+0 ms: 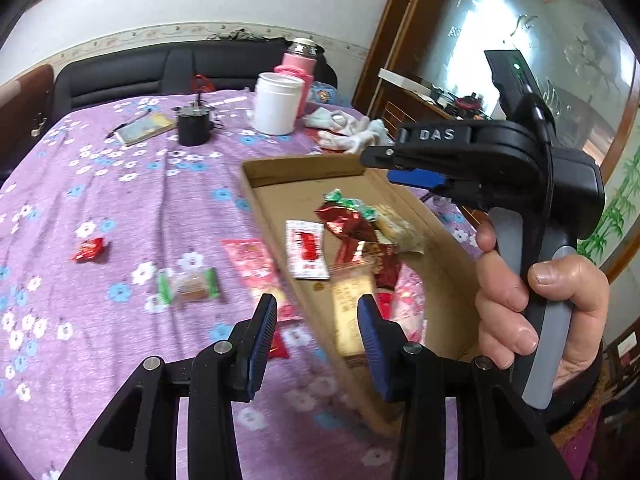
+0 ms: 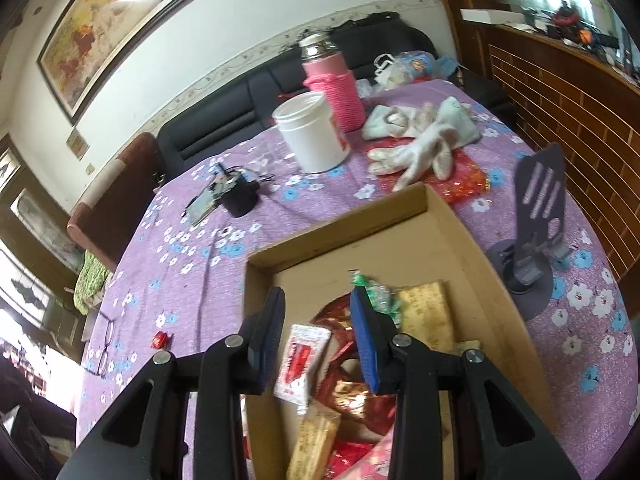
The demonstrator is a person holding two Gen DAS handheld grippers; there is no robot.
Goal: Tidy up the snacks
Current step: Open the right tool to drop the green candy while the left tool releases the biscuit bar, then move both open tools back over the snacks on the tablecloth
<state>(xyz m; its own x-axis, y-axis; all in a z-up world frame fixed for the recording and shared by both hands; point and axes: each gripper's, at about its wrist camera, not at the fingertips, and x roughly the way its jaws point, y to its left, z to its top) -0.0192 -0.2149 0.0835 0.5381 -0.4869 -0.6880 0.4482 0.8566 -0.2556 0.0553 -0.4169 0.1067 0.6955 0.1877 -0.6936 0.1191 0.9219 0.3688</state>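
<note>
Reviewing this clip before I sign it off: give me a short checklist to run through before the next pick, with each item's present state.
1. Left gripper empty, jaws apart: ok.
2. Right gripper empty, jaws apart: ok.
3. Cardboard box has room left: ok.
4. All snacks boxed: not ok; small red candy, green-edged biscuit packet and pink packet lie on the tablecloth.
5. White sachet settled inside the box: cannot tell, blurred.

empty left tongs (image 1: 316,344) hover over the cardboard box (image 1: 448,248) of snacks (image 1: 306,249) on the purple floral cloth (image 1: 120,200).
</note>
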